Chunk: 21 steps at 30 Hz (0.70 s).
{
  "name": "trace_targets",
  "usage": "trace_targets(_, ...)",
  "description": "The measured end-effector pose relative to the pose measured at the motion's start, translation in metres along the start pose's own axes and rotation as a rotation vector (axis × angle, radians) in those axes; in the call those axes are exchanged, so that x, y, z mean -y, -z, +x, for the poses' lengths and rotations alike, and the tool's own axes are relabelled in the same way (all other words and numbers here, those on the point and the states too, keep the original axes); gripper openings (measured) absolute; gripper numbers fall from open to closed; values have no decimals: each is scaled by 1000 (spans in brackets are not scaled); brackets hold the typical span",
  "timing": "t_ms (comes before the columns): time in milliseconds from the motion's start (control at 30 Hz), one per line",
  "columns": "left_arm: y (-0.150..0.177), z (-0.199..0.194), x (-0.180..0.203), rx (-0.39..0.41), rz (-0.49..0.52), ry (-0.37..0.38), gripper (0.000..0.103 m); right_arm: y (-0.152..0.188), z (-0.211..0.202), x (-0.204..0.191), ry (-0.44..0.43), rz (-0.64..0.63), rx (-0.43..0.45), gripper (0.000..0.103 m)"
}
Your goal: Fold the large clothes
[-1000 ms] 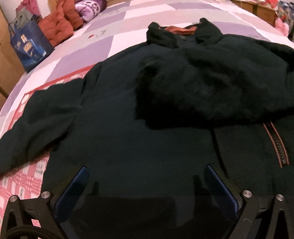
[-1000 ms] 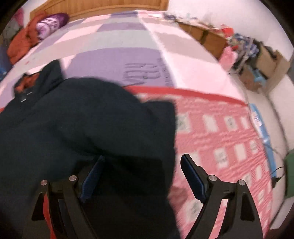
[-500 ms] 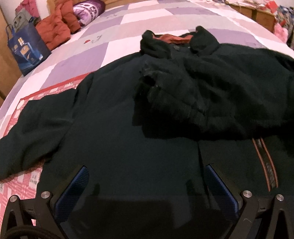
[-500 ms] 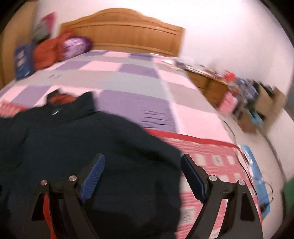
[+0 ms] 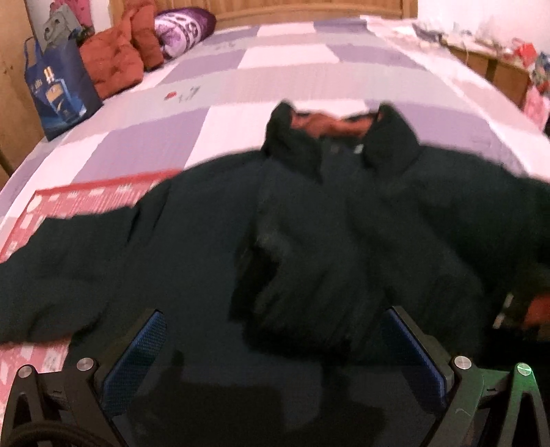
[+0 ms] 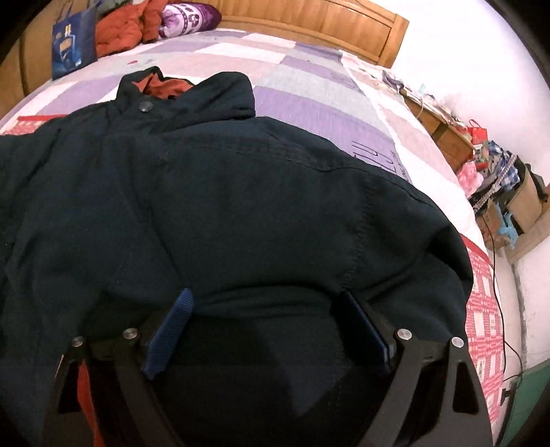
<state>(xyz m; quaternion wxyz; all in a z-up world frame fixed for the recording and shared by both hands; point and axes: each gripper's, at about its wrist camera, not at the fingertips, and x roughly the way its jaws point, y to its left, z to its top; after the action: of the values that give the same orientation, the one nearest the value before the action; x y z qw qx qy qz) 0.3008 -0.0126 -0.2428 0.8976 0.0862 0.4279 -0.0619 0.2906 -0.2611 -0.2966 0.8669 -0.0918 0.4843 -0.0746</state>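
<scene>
A large dark navy jacket (image 5: 213, 247) with an orange lining at the collar (image 5: 326, 125) lies front up on the bed. One sleeve (image 5: 343, 261) is folded across the chest; the other sleeve (image 5: 62, 275) lies spread out to the left. My left gripper (image 5: 271, 347) is open and empty, low over the jacket's lower front. In the right wrist view the jacket (image 6: 240, 192) fills the frame, and my right gripper (image 6: 268, 330) is open over its right shoulder and side, with cloth bulging between the blue pads.
The bed has a purple, pink and grey patchwork cover (image 5: 275, 79) and a red patterned blanket (image 5: 51, 206). A blue bag (image 5: 62, 93), orange clothes (image 5: 113, 65) and a purple pillow (image 5: 185, 27) lie near the wooden headboard (image 6: 309, 27). Cluttered boxes (image 6: 498, 192) stand to the right.
Both cameras have tilted up and pulled back toward the jacket's hem. The right gripper has moved left from the sleeve edge onto the jacket's body. Both stay open.
</scene>
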Motion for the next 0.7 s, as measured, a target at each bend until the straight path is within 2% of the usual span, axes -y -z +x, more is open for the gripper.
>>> trace_targets(133,-19,13,22,28,6,16,103,0,7,2,-5,13,1,93)
trace_targets(267,-33,42,57,18,66,21,103,3,6,0,-22,24,7,93)
trace_targets(333,-32,67,63,-36,97,-34,103,3,7,1,-32,21,12,93)
trace_targets(367,-29,89,57,-101,98,-68,103,4,7,3,-43,16,14,93)
trace_targets(400,-24,104,44,-133,78,-32,103,4,6,6,-57,8,16,93)
trace_targets(433,-22,107,34,-121,63,-13,103,4,4,13,-55,14,22,93)
trace_targets(500,-21,106,22,-104,79,-49,103,8,1,31,-20,43,41,93)
trace_targets(633,-20,112,-1,-123,32,-35,103,22,1,93,76,155,45,93)
trace_targets(667,-20,112,-2,-123,29,-36,103,26,3,109,99,190,29,97)
trace_targets(700,-20,112,0,-122,39,-46,103,30,6,129,83,254,14,99)
